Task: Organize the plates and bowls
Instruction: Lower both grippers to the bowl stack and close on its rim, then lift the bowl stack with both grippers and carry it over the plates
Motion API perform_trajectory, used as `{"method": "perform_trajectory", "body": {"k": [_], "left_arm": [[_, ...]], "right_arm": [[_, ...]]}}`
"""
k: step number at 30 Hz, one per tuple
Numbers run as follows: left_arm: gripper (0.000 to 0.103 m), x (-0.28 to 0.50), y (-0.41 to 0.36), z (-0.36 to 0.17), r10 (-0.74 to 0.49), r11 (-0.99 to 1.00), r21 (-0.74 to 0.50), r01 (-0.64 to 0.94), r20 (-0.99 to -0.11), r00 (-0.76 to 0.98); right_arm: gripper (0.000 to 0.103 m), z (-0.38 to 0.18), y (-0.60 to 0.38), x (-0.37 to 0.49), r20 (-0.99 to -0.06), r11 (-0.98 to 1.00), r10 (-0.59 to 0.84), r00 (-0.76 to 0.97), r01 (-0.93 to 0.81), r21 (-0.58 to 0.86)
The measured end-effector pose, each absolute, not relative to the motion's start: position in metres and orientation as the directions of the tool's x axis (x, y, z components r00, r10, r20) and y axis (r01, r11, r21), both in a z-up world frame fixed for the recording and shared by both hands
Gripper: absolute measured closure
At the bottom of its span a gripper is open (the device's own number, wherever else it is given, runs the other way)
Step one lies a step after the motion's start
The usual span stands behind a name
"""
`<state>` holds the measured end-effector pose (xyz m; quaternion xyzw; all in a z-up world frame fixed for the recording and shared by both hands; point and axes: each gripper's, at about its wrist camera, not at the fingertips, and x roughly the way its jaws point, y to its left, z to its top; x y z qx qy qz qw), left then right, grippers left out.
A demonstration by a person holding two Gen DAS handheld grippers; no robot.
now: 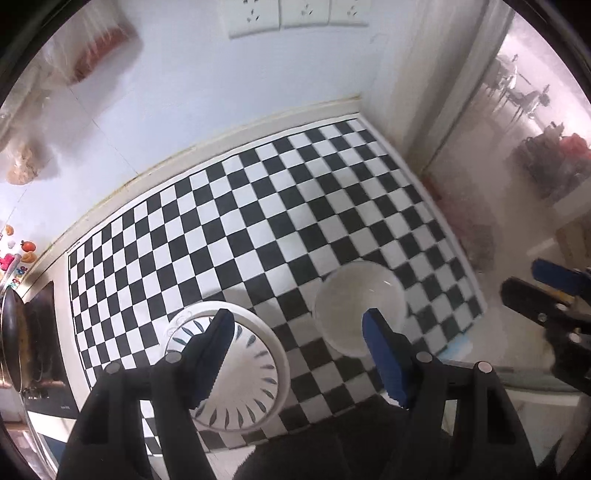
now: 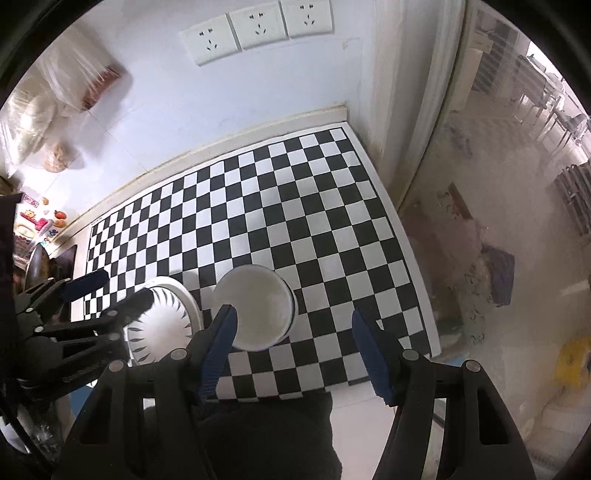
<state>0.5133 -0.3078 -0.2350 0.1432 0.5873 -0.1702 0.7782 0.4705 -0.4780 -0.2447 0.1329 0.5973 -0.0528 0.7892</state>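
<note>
Both tongs hang over the table with their blue-padded jaws spread wide and nothing between them. From its own camera, the left tongs (image 1: 299, 328) hover above the near part of a black-and-white checkered mat (image 1: 258, 206), with one finger over a white round plate with a ring of dark leaf-shaped marks (image 1: 243, 376) and the other in front of a plain white round bowl (image 1: 354, 306). That plate lies flat at about 7 o'clock on the mat, and the bowl stands upright just beside it at about 5 o'clock; whether the two touch cannot be told.

In the right wrist view, the right tongs (image 2: 291, 317) are held above the mat's near edge, their left finger crossing the near rim of the bowl (image 2: 258, 306), their right finger over bare checkered squares. Beyond that finger, at 9 o'clock, the left tongs (image 2: 110, 291) reach in above the plate (image 2: 162, 321), also empty.

A white wall with three white electrical sockets (image 2: 258, 33) rises behind the mat at 12 o'clock. Clear plastic bags (image 2: 48, 107) hang at 10 o'clock, and a cloudy glass pane (image 2: 498, 184) runs along the 3 o'clock side.
</note>
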Motion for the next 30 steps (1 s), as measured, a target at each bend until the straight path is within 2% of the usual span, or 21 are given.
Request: {"method": "perform_trajectory", "body": {"k": [6, 17, 22, 30], "left_arm": [[0.033, 0.538, -0.306, -0.286, -0.051, 0.917, 0.024, 0.397, -0.983, 0.178], [0.033, 0.562, -0.318, -0.329, -0.053, 0.918, -0.011, 0.395, -0.994, 0.094], [0.033, 0.570, -0.328, -0.348, -0.102, 0.896, -0.078, 0.436, -0.994, 0.032], [0.033, 0.579, -0.338, -0.387, -0.101, 0.890, -0.122, 0.440, -0.992, -0.071]], "right_arm": [[0.036, -0.293, -0.481, 0.493, -0.971, 0.960, 0.077, 0.226, 0.247, 0.133], [0.036, -0.394, -0.483, 0.517, -0.988, 0.946, 0.139, 0.071, 0.285, 0.154], [0.036, -0.429, -0.484, 0.524, -0.969, 0.925, 0.246, 0.017, 0.294, 0.240], [0.036, -0.464, -0.477, 0.530, -0.963, 0.927, 0.267, -0.044, 0.283, 0.244]]}}
